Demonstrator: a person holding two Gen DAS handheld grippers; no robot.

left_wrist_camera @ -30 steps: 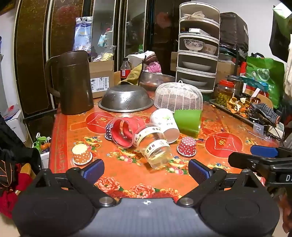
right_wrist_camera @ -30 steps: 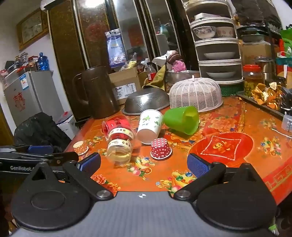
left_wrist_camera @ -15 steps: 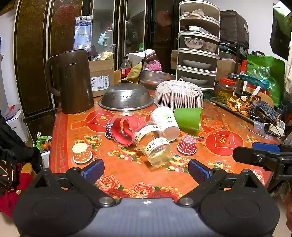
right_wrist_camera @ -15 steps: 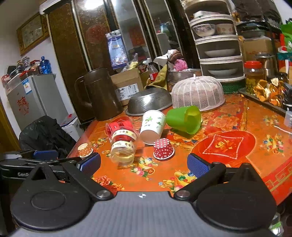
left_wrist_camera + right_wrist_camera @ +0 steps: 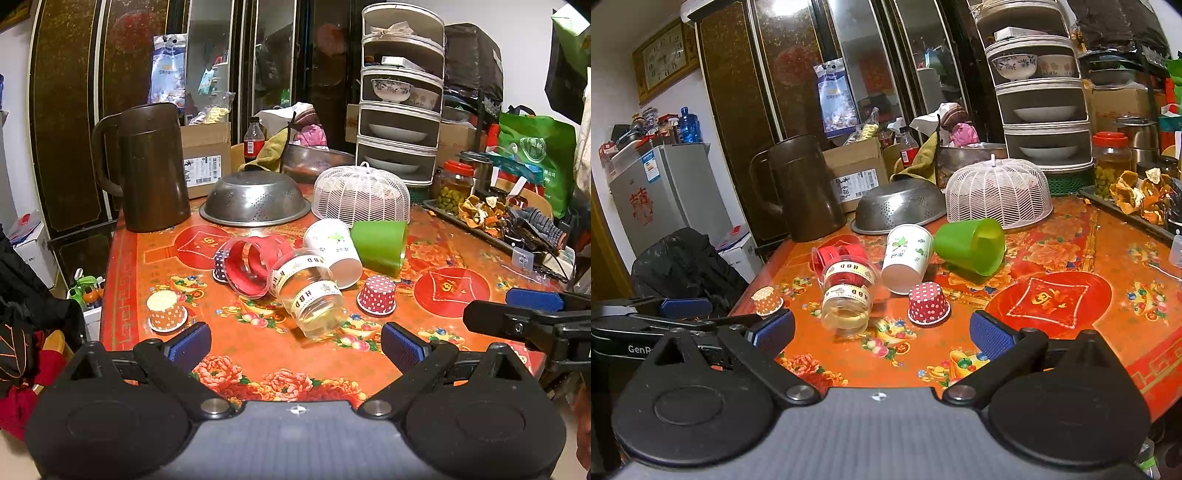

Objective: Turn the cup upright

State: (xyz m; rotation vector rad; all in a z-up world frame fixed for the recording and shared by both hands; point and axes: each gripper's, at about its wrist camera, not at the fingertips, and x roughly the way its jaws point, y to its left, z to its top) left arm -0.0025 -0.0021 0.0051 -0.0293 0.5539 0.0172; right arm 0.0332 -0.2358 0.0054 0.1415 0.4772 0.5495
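Both grippers, left (image 5: 295,343) and right (image 5: 882,334), wide open w/ nothing held. Green cup (image 5: 969,245) lies on its side mid-table by the paper cup (image 5: 907,258). IMO grab across its wall, then tip up slowly.

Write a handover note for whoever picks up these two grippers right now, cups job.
Left gripper: open, empty, short of the cups.
Right gripper: open, empty, also held back.
Green cup, white paper cup and clear plastic cup all lie on their sides mid-table, close together.
Red dotted cup and orange dotted cup stand upside down.
Done: nothing upright yet.
Left: grip and flip each cup.
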